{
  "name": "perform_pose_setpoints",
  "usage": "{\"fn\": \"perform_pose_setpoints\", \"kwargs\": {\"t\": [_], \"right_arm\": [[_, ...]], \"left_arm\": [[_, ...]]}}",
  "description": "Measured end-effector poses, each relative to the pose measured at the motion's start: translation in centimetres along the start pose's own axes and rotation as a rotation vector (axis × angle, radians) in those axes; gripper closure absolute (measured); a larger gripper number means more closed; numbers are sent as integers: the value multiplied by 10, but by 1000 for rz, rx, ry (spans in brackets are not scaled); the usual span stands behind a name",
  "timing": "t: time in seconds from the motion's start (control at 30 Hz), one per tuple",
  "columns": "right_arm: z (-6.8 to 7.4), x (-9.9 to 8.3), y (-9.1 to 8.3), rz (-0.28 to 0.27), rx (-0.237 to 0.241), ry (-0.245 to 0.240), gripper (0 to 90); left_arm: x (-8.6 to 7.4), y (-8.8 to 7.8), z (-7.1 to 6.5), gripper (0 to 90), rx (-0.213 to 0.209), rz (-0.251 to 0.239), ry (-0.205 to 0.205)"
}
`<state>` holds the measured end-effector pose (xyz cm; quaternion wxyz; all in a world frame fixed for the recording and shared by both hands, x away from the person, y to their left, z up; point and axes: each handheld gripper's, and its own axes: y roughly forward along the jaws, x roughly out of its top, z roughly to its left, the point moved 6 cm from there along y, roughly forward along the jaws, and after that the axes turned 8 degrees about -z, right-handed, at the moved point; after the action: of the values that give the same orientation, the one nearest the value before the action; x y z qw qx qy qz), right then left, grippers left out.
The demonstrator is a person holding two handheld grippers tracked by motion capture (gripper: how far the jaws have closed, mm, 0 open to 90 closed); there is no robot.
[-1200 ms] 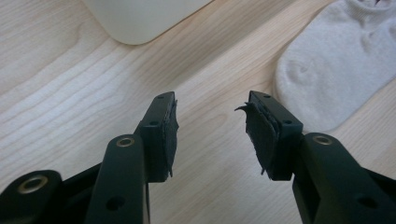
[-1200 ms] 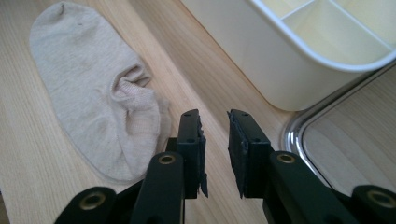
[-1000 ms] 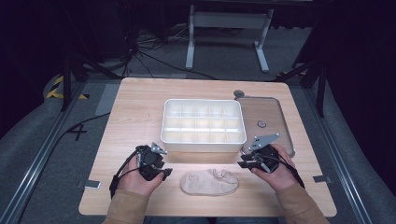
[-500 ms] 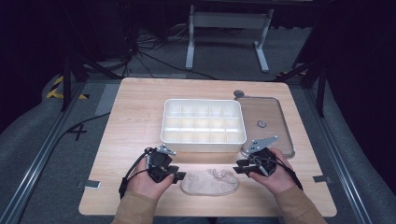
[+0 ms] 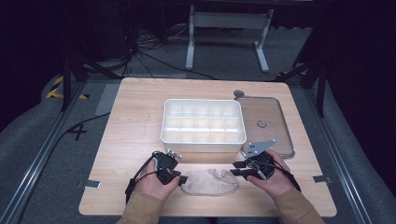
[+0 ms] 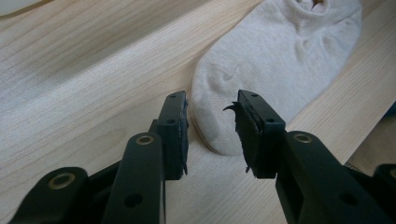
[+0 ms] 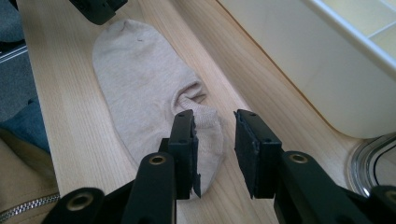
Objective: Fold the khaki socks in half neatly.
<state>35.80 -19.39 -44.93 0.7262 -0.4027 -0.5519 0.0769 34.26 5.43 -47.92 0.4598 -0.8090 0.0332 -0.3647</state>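
A soft knitted cloth sock [image 5: 209, 181] lies on the matt, grained wooden table [image 5: 135, 121] beside a glossy white plastic box [image 5: 203, 123].

I am looking at a white box [image 5: 203, 123] with many little compartments sitting in the middle of the wooden table [image 5: 135, 121]. A clear lid [image 5: 267, 122] is lying flat just beside it.

Right gripper [image 7: 214, 151], jaws apart, over the beige sock's [image 7: 140, 88] cuffed end, beside white bin [image 7: 299, 70].
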Motion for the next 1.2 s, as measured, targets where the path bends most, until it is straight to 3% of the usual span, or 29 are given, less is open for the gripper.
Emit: {"fn": "perform_pose_setpoints", "kwargs": {"t": [0.4, 0.73, 0.87, 0.97, 1.1, 1.2], "right_arm": [[2, -1, 4, 3, 13, 1, 660], [3, 0, 3, -8, 20, 2, 648], [4, 1, 3, -13, 22, 1, 648], [5, 1, 4, -11, 23, -5, 648], [12, 1, 12, -1, 47, -11, 689], [23, 2, 21, 2, 68, -38, 779]], "left_arm": [[-5, 14, 1, 710, 48, 60, 24], [-6, 19, -6, 731, 87, 87, 74], [-5, 21, -10, 745, 122, 103, 117], [-5, 21, -11, 766, 120, 103, 126], [-5, 22, -11, 823, 106, 100, 124], [-4, 22, -12, 842, 111, 99, 125]]}}
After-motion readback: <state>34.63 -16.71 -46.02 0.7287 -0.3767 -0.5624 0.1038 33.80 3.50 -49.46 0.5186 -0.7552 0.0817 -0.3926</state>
